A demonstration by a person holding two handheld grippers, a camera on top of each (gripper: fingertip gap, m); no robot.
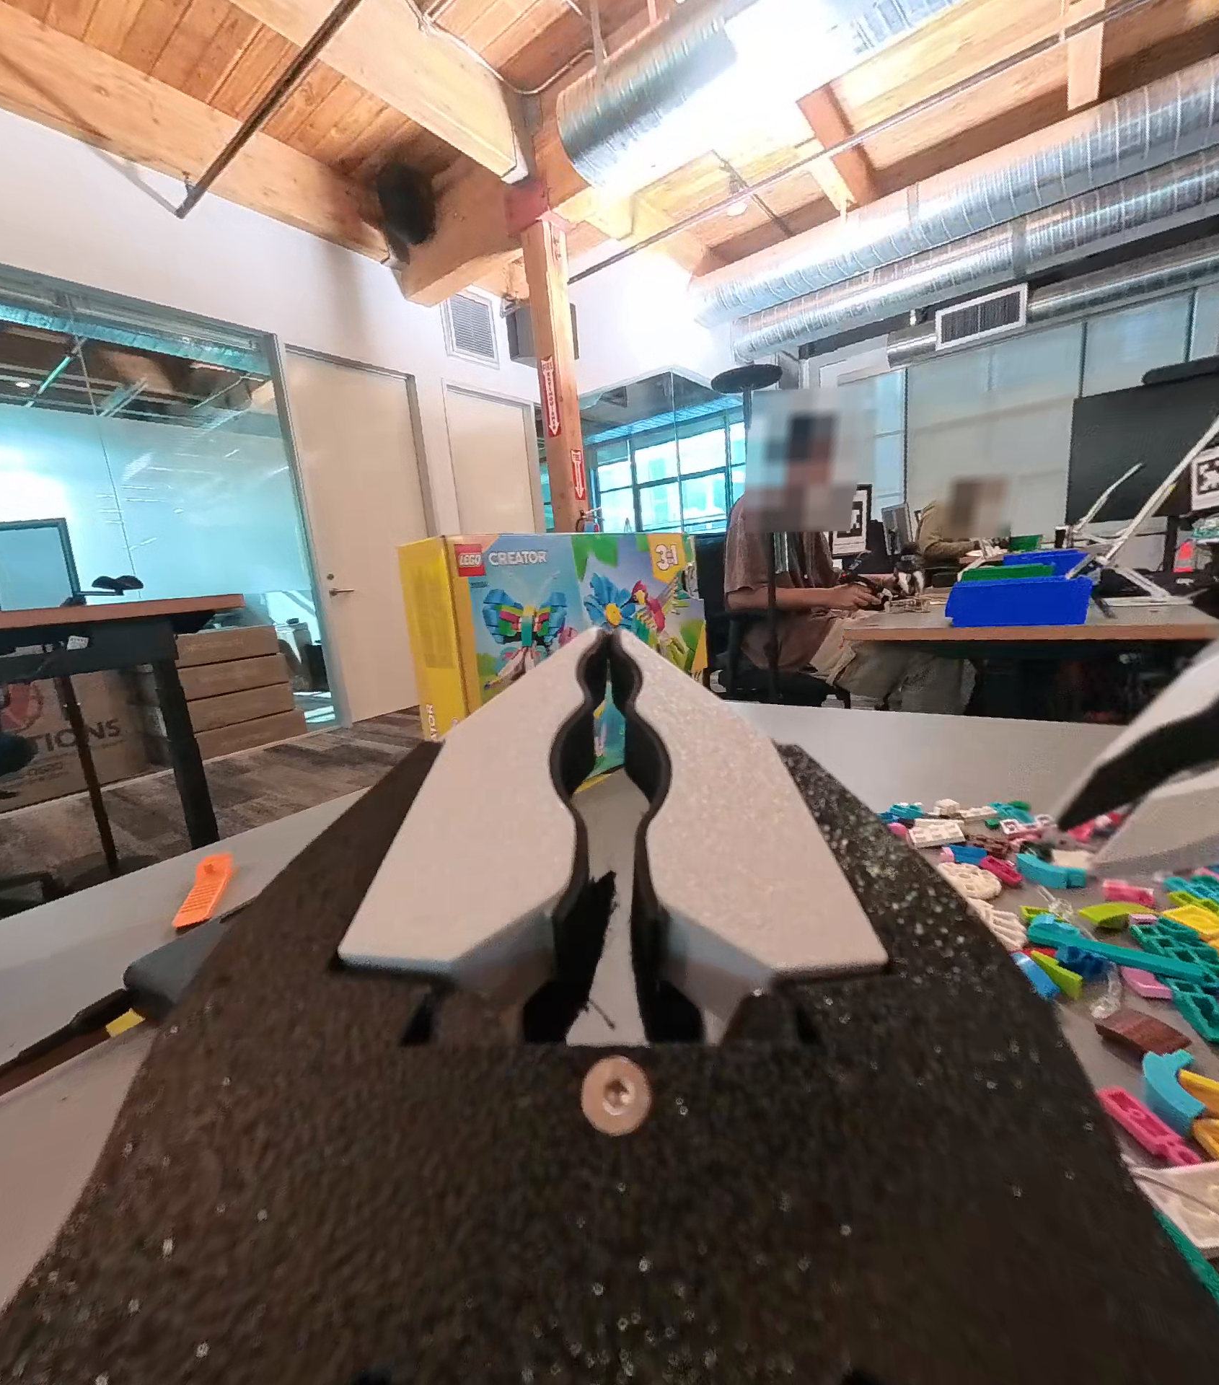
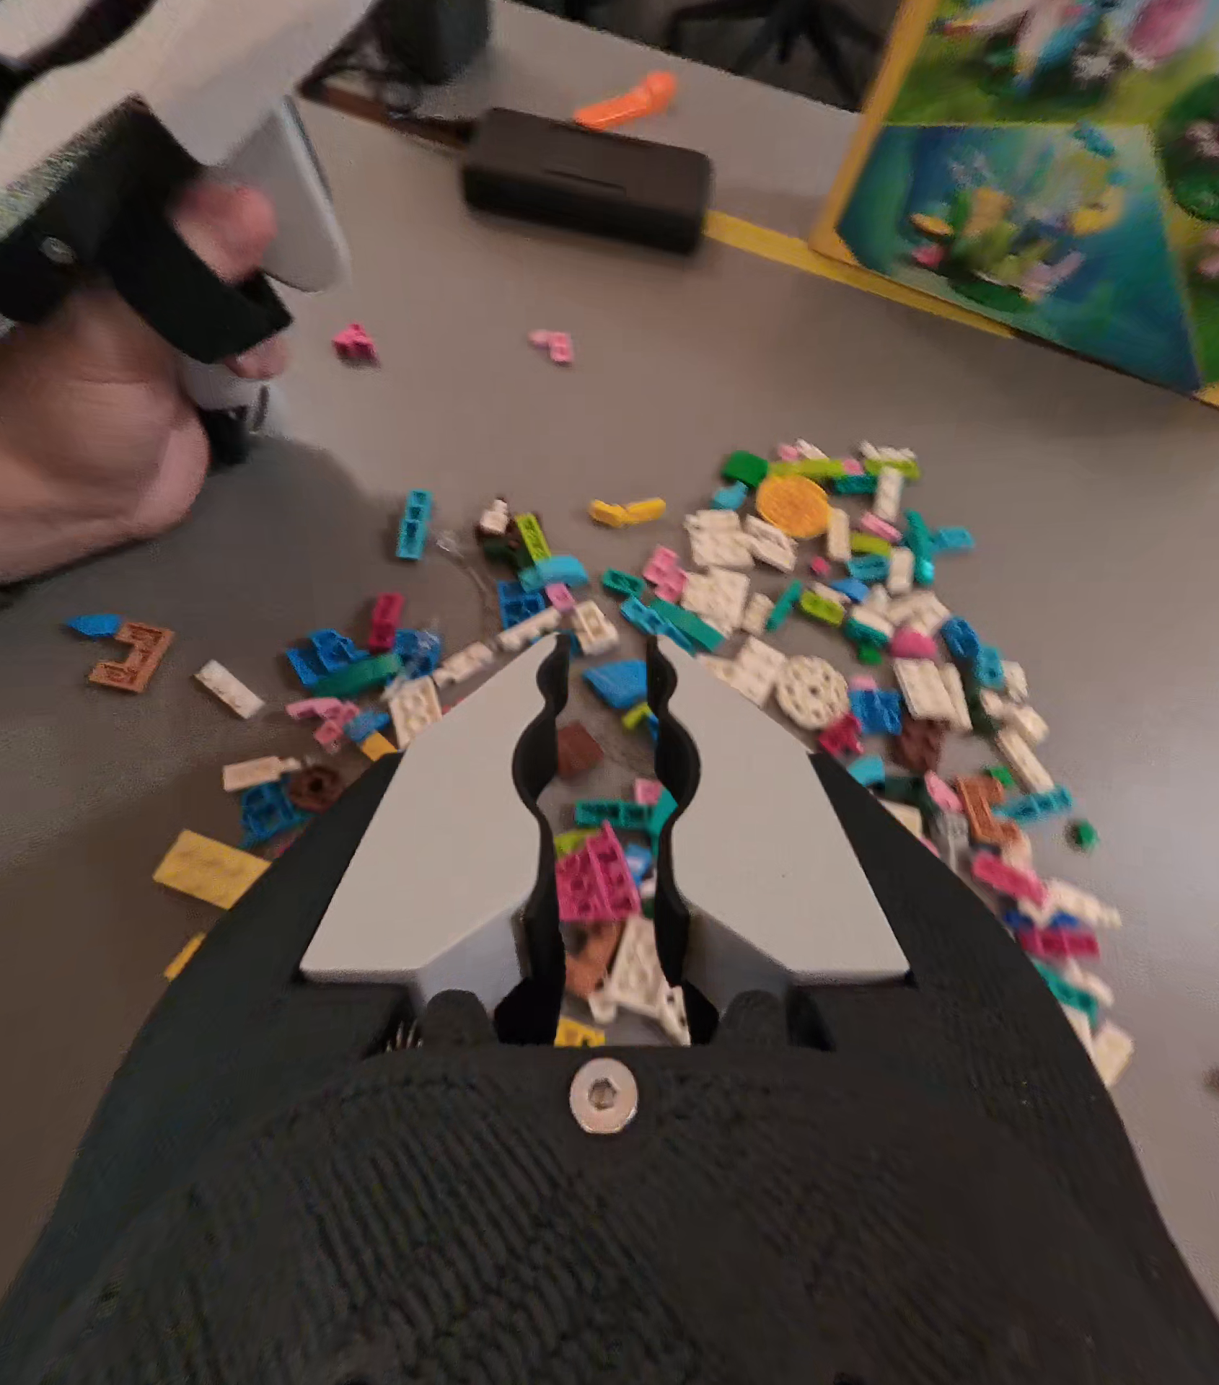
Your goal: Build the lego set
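A pile of loose lego pieces point(image 2: 779, 599) in several colours lies on the grey table point(image 2: 1153, 749). My right gripper point(image 2: 606, 643) is open and empty, pointing down over the pile. A blue wedge piece point(image 2: 618, 682) shows between its fingertips, and pink plates point(image 2: 595, 877) lie below the jaws. My left gripper point(image 1: 608, 637) is shut on nothing and held up, pointing level across the table to the left of the pile point(image 1: 1153, 937). The right gripper's tip point(image 1: 1071, 821) shows over the pile in the left wrist view.
The lego box point(image 1: 516, 622) stands at the far edge, also in the right wrist view point(image 2: 1041, 225). An orange brick separator point(image 2: 629, 101) and a black case point(image 2: 584, 176) lie far left. A hand point(image 2: 52, 450) holds the left gripper. People sit at a farther desk point(image 1: 1026, 633). One gripper's finger ends stand about 15 cm off the other's.
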